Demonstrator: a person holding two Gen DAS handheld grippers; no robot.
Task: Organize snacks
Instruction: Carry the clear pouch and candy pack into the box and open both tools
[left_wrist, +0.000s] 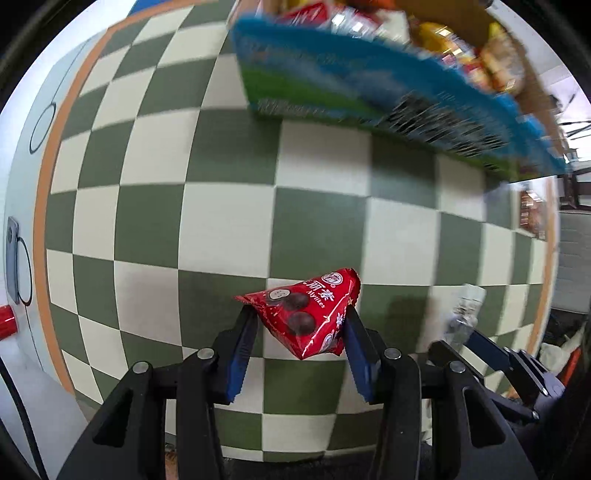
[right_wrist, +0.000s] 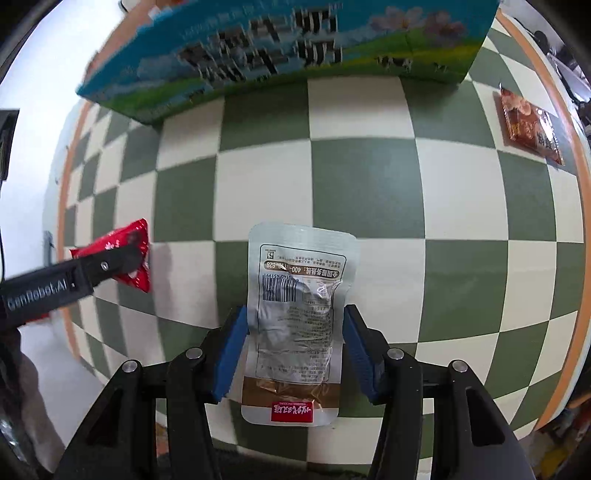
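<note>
My left gripper (left_wrist: 301, 317) is shut on a red chocolate-ball snack packet (left_wrist: 306, 314) and holds it above the checkered tablecloth (left_wrist: 221, 221). The same red packet (right_wrist: 136, 258) shows at the left of the right wrist view, held in the left gripper's black fingers (right_wrist: 107, 264). My right gripper (right_wrist: 293, 321) is shut on a silver pouch with a barcode (right_wrist: 299, 306), held lengthwise between the blue pads. A blue and green cardboard box (left_wrist: 369, 92) with several snacks inside stands at the far side; it also shows in the right wrist view (right_wrist: 277, 48).
A brown snack packet (right_wrist: 532, 125) lies on the cloth at the far right near the table's orange edge. The right gripper and its pouch (left_wrist: 465, 314) show at the lower right of the left wrist view. A white surface (left_wrist: 22, 166) borders the table at the left.
</note>
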